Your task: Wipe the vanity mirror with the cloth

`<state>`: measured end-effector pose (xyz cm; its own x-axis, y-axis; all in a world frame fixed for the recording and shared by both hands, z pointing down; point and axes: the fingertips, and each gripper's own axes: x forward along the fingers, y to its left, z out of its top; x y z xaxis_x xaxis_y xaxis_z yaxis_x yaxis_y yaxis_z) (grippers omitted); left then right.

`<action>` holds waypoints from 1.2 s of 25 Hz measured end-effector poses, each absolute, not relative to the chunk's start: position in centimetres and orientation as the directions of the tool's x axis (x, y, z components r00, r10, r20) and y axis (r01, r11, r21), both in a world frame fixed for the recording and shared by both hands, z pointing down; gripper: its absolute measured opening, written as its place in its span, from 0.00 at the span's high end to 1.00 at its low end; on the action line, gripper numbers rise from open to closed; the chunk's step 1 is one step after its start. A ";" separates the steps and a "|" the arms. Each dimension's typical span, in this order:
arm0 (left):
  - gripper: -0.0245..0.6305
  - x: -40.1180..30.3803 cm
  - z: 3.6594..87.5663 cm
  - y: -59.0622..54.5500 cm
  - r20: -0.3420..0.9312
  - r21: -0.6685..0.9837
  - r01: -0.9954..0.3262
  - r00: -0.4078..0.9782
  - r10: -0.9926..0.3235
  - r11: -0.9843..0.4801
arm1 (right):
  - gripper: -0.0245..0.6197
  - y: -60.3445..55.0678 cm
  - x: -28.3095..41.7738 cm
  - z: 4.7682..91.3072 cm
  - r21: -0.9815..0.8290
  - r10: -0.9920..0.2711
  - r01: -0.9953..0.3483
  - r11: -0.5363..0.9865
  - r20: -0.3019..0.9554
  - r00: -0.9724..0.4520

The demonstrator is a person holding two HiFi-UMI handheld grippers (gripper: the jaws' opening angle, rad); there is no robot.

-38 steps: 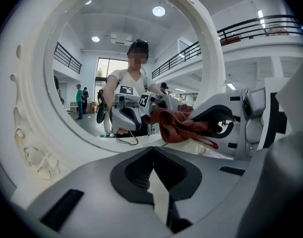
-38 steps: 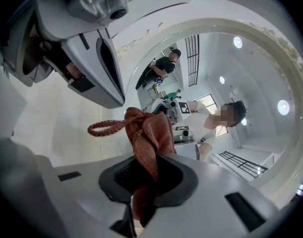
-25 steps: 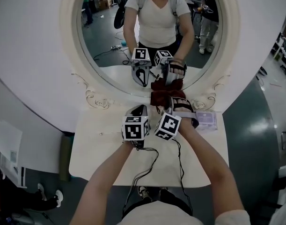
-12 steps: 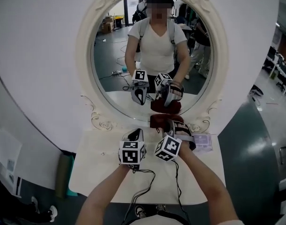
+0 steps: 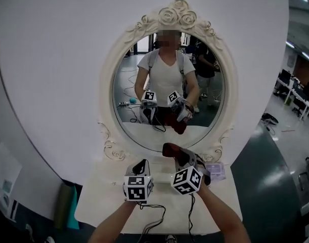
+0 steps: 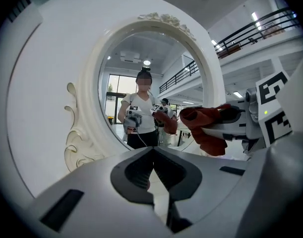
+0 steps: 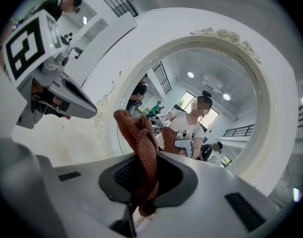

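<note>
Head view: oval vanity mirror [image 5: 167, 85] in a white carved frame stands at the 12 o'clock edge of a white table [image 5: 106, 199]. Both grippers are held low in front of it, side by side.

Right gripper [image 5: 178, 154]: tongs clamped on a dark red cloth [image 5: 172, 149]. In the right gripper view the cloth runs up between the jaws in a bunched fold and sticks out past the tips toward 12 o'clock. From the head view the cloth sits in front of the frame's bottom rim, at about 6 o'clock on the mirror. Glass and frame show between the cloth and its reflection, so it appears to be off the glass.

Left gripper [image 5: 142, 165]: at 9 o'clock of the right one, just beside it. In the left gripper view its tongs are drawn together at the tips with nothing between them. The cloth shows there at 3 o'clock.

A pale purple packet [image 5: 218, 170] lies on the table at 3 o'clock of the right gripper.

The mirror reflects the person and both grippers.
</note>
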<state>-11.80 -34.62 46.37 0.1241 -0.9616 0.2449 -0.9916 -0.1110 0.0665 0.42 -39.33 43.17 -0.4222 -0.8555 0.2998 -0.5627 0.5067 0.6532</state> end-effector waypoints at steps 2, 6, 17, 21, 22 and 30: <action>0.95 -12.0 46.1 -33.7 0.236 0.070 -0.991 0.127 -0.963 -0.114 | 0.87 -38.2 0.9 42.7 0.582 -0.852 -0.626 0.519 0.295 -0.432; 0.95 -11.8 46.5 -31.4 0.230 0.101 -0.987 0.146 -0.962 -0.126 | 0.87 -35.5 2.2 43.6 0.418 -0.844 -0.734 0.535 0.306 -0.441; 0.95 -8.7 49.4 -26.7 0.260 0.109 -0.978 0.201 -0.944 -0.178 | 0.87 -28.7 5.7 48.6 0.150 -0.845 -0.855 0.496 0.311 -0.435; 0.95 -7.9 50.1 -25.4 0.275 0.117 -0.981 0.184 -0.944 -0.157 | 0.87 -27.4 6.8 50.2 0.094 -0.838 -0.865 0.492 0.321 -0.442; 0.95 -7.7 50.2 -25.1 0.280 0.119 -0.982 0.178 -0.943 -0.150 | 0.87 -27.3 7.2 50.5 0.080 -0.834 -0.867 0.492 0.328 -0.444; 0.95 -5.5 50.6 -24.4 0.302 0.125 -0.985 0.151 -0.941 -0.118 | 0.87 -27.0 9.1 50.9 0.017 -0.811 -0.856 0.517 0.328 -0.484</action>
